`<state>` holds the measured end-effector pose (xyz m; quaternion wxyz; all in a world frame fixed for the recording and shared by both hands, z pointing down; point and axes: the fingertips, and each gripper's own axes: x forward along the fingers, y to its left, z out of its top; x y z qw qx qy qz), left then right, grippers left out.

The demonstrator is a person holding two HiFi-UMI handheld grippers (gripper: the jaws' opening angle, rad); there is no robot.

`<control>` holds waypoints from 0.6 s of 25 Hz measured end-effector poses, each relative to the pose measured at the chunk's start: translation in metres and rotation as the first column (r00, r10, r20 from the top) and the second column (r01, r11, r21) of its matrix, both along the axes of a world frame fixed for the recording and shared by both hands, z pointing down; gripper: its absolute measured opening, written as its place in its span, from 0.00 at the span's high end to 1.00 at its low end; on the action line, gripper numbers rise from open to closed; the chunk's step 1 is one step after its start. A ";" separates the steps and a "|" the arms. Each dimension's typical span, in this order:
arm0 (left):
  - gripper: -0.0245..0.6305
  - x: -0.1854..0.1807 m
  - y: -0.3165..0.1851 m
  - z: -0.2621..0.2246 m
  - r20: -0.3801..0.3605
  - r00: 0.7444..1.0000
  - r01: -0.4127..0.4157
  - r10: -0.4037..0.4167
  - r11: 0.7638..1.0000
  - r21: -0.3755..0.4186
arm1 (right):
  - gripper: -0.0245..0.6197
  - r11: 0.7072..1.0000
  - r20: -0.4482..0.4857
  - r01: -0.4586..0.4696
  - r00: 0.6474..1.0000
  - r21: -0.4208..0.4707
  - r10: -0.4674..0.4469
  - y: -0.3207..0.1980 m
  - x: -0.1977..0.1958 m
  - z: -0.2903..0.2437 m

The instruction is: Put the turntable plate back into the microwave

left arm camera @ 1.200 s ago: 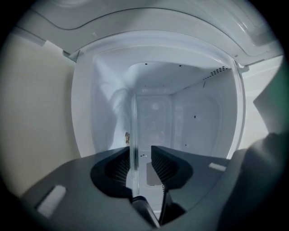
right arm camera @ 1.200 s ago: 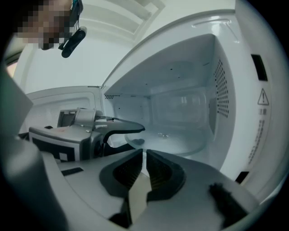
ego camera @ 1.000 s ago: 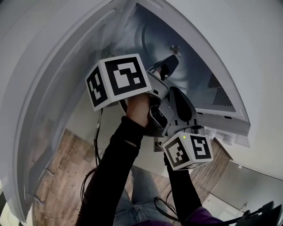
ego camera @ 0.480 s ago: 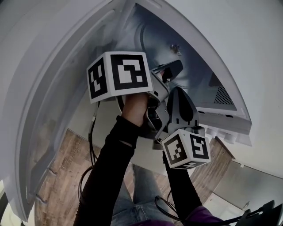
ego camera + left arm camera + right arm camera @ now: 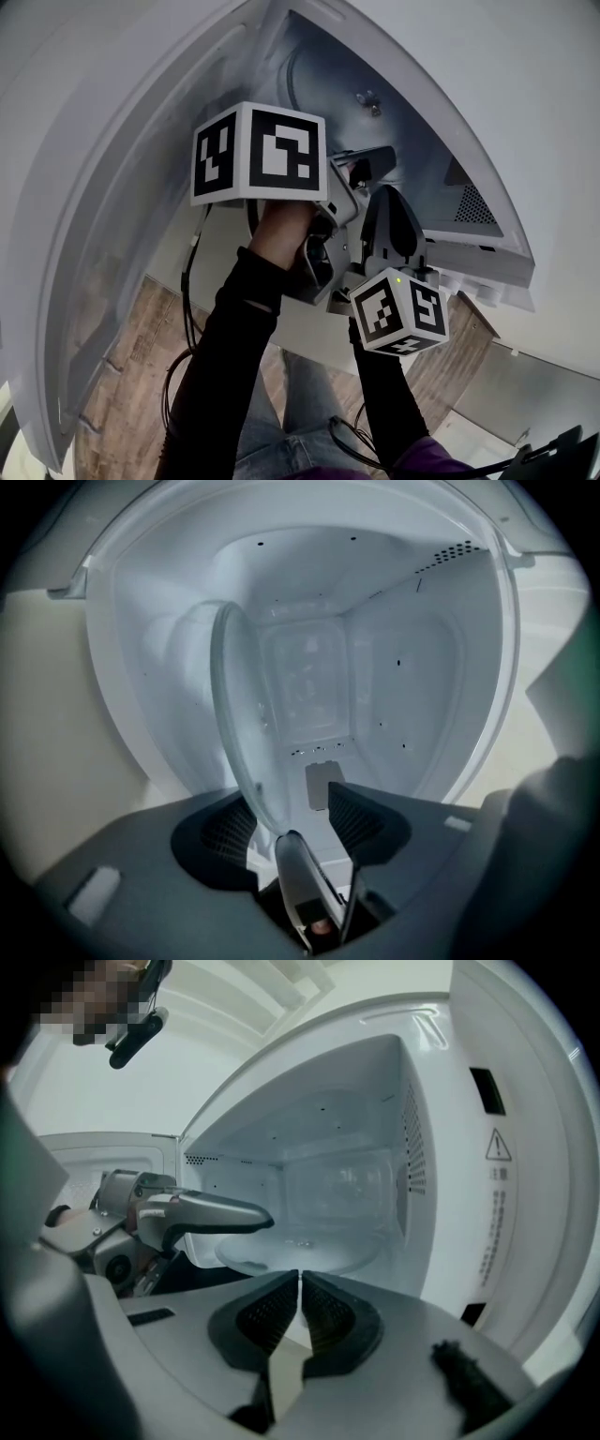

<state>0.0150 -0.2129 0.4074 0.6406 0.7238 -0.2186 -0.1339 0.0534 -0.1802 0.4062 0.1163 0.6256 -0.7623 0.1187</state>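
Note:
The clear glass turntable plate [image 5: 305, 1249] lies flat on the floor of the open microwave [image 5: 375, 1147]. In the left gripper view, which is rolled on its side, the plate [image 5: 234, 705] stands edge-on. Its near rim runs down between the two pads of my left gripper [image 5: 292, 797]. Those jaws are opening: the rim lies close to one pad and the other stands well apart from it. The right gripper view shows a left finger [image 5: 220, 1213] over the plate's left rim. My right gripper [image 5: 300, 1281] is shut on nothing, just outside the cavity and below the left gripper [image 5: 370, 167].
The microwave door [image 5: 84, 216] hangs open at the left of the head view. The cavity's side wall with vent holes [image 5: 410, 1152] and the front panel with a warning label [image 5: 497, 1194] close in on the right. Wooden floor [image 5: 122, 375] lies below.
The left gripper has rolled and shifted a little to the right at the microwave's mouth, and its jaws have spread wider around the plate's rim. The right gripper has hardly moved.

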 end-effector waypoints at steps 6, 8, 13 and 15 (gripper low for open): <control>0.61 0.001 0.002 -0.001 0.010 1.000 -0.014 0.014 1.000 0.017 | 0.93 1.000 -0.012 0.019 1.000 0.009 -0.019 0.002 -0.005 -0.002; 0.61 0.002 0.003 -0.001 0.010 1.000 -0.016 0.016 1.000 0.018 | 0.93 0.998 -0.016 0.063 0.998 0.014 -0.063 0.006 -0.017 -0.006; 0.60 0.005 0.009 0.001 0.003 1.000 -0.030 0.030 0.999 0.017 | 0.93 0.992 0.013 0.129 0.992 0.012 -0.129 0.010 -0.037 -0.005; 0.60 0.005 0.012 0.002 0.003 0.999 -0.033 0.033 0.999 0.020 | 0.93 0.991 0.004 0.131 0.991 0.012 -0.131 0.012 -0.036 -0.004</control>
